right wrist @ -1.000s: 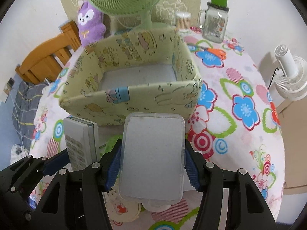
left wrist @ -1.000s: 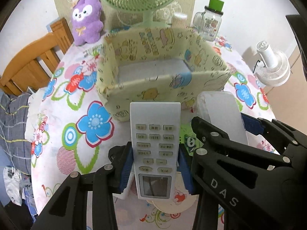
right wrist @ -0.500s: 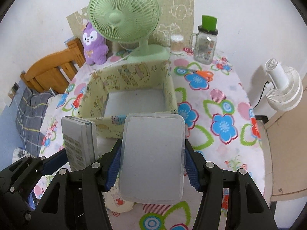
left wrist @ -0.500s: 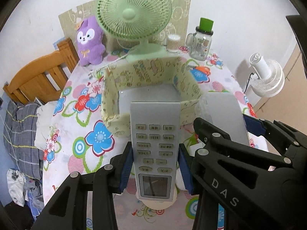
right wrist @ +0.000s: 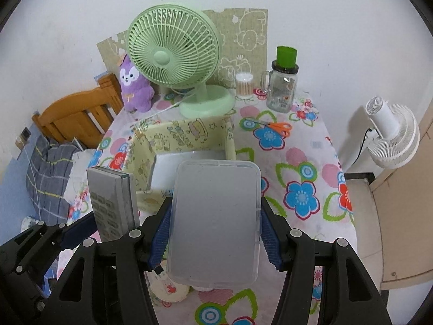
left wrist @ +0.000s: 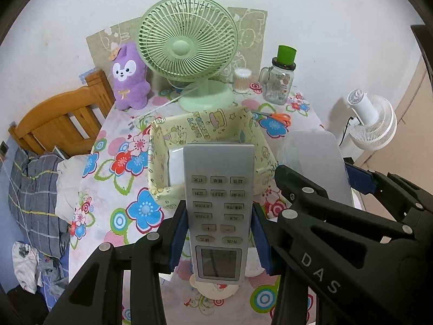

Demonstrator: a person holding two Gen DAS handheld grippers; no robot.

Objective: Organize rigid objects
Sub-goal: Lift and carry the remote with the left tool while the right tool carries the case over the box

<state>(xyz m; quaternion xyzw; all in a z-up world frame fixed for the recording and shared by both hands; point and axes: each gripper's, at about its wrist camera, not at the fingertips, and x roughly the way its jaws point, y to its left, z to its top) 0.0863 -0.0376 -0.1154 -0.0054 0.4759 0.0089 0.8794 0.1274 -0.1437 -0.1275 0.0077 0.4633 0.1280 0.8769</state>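
Note:
My left gripper (left wrist: 219, 233) is shut on a grey remote control (left wrist: 218, 205), held flat above the table, buttons up. My right gripper (right wrist: 215, 227) is shut on a clear plastic box (right wrist: 215, 216), also raised. The remote also shows in the right wrist view (right wrist: 112, 203) at left, and the box shows in the left wrist view (left wrist: 315, 159) at right. A yellow cartoon-print fabric bin (left wrist: 205, 130) with a grey bottom stands on the table ahead of and below both grippers; it also shows in the right wrist view (right wrist: 186, 132).
The flowered tablecloth (right wrist: 300, 162) carries a green desk fan (left wrist: 189, 51), a purple plush (left wrist: 130, 78), a glass jar with green lid (left wrist: 280, 81), a cotton-swab pot (left wrist: 241, 80) and orange scissors (right wrist: 278, 127). A wooden chair (left wrist: 59, 119) stands left, a white fan (right wrist: 389, 132) right.
Both grippers have risen and pulled back from the bin with the remote and the box still held. The bin looks smaller and lower, and the whole table top shows.

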